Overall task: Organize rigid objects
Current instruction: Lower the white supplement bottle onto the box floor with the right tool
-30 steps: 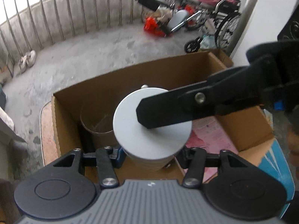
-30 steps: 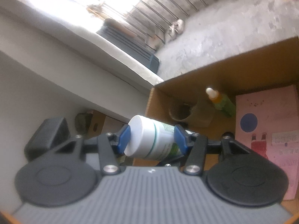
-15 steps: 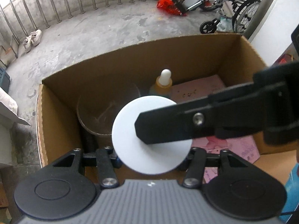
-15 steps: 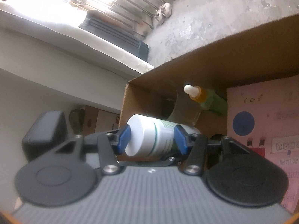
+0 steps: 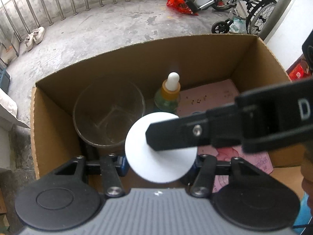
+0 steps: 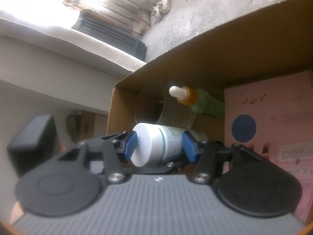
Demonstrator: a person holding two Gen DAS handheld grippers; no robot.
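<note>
A small white bottle (image 6: 156, 143) with a green-printed label hangs over the open cardboard box (image 5: 137, 58). My right gripper (image 6: 160, 146) is shut on it end to end, one blue pad on the cap and one on the base. From the right, one of its black fingers (image 5: 176, 137) crosses the white cap (image 5: 140, 156) in the left wrist view. The bottle also sits between the jaws of my left gripper (image 5: 159, 165), which are opening; its pads stand at the bottle's sides and look loose.
Inside the box stand a clear glass (image 5: 108, 115) at the left and a green dropper bottle (image 5: 170, 90) with an orange collar. A pink booklet (image 5: 211, 98) lies on the box floor. Beyond are a concrete floor, shoes (image 5: 34, 38), a red bag (image 5: 178, 4) and a wheelchair (image 5: 254, 4).
Both grippers have sunk toward the box with the bottle, and more of its inside shows. In the left wrist view the white cap now looks smaller and farther off.
</note>
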